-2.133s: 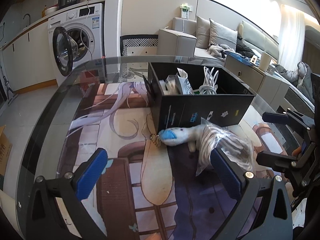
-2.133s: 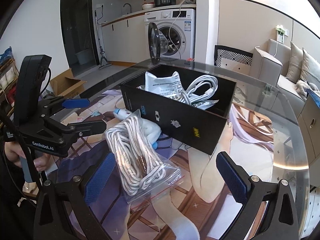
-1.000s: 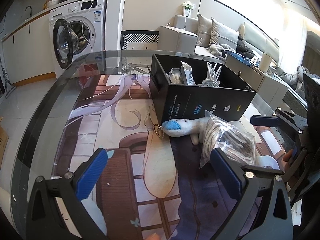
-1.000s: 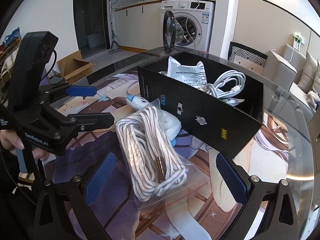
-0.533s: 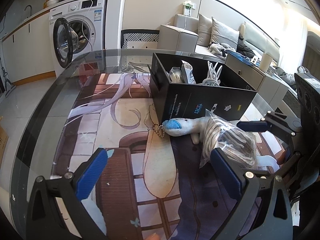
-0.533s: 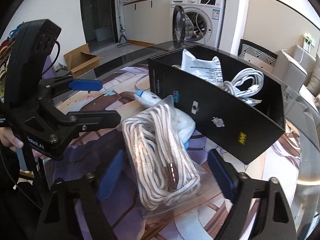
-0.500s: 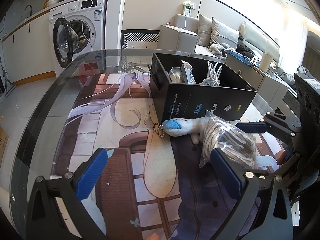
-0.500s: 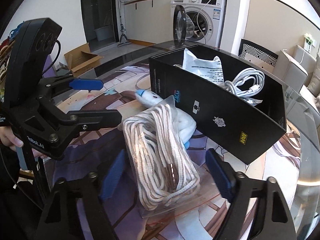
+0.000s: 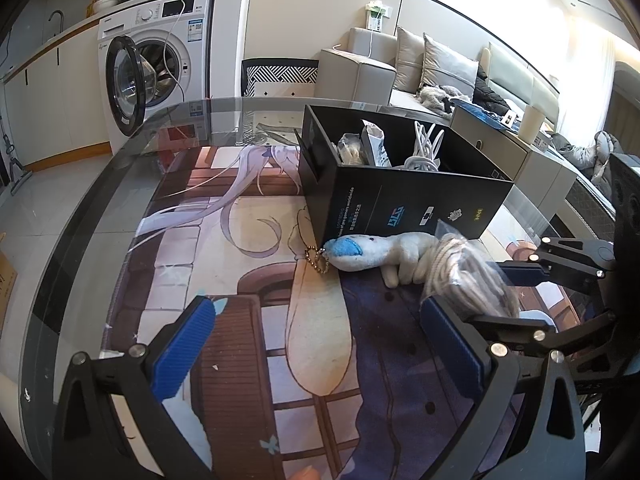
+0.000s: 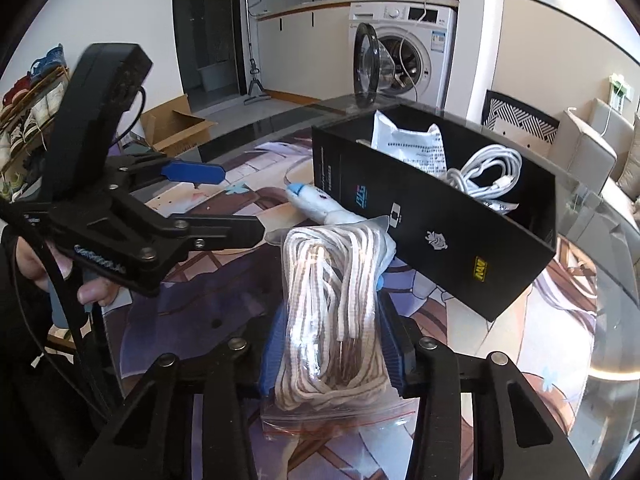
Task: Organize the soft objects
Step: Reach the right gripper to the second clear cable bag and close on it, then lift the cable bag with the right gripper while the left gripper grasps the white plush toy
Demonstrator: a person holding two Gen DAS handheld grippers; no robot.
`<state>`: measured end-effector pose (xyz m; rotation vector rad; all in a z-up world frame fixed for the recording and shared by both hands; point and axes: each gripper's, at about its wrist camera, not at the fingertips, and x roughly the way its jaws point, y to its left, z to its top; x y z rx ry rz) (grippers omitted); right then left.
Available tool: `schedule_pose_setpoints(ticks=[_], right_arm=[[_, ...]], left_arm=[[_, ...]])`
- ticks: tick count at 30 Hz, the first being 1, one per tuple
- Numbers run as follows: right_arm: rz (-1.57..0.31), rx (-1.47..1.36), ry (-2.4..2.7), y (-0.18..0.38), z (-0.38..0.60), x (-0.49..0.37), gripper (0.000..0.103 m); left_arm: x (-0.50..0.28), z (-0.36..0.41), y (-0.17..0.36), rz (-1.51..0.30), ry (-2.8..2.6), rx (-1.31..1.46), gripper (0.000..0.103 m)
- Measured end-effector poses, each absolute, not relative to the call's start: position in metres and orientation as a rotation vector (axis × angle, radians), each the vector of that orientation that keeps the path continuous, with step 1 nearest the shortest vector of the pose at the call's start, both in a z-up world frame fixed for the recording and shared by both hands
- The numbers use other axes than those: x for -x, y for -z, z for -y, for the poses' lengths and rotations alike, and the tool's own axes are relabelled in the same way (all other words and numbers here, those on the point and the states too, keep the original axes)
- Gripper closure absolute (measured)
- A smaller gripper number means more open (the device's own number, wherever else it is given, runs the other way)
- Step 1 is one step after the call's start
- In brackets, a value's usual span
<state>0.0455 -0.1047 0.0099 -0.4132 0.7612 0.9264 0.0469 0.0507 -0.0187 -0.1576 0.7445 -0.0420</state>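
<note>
A clear zip bag of white cord (image 10: 336, 312) lies on the printed mat in front of a black box (image 10: 436, 224). My right gripper (image 10: 332, 356) is shut on the bag, its blue pads pressing both sides; it also shows in the left wrist view (image 9: 516, 292) around the bag (image 9: 468, 276). A white plush toy with a blue snout (image 9: 372, 252) lies against the box (image 9: 404, 208), partly under the bag. My left gripper (image 9: 320, 348) is open and empty above the mat, left of the bag; it also shows in the right wrist view (image 10: 236, 204).
The black box holds a white cable (image 10: 488, 176) and a paper packet (image 10: 412, 148). A small bead chain (image 9: 316, 260) lies by the toy's snout. The round glass table's edge (image 9: 68, 264) curves on the left. A washing machine (image 9: 156, 68) stands behind with its door open.
My right gripper has moved forward and closed its fingers on the cord bag. The left gripper has stayed open and nearly still.
</note>
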Motion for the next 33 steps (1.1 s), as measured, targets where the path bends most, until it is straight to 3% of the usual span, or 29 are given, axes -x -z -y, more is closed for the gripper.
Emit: schedule_pose_setpoints(ticks=[33], right_arm=[[-0.649,0.244,-0.793,-0.054,0.173,-0.037,0.061]], left_arm=[[-0.079,-0.031,0.022,-0.823,0.066,0.188,0.000]])
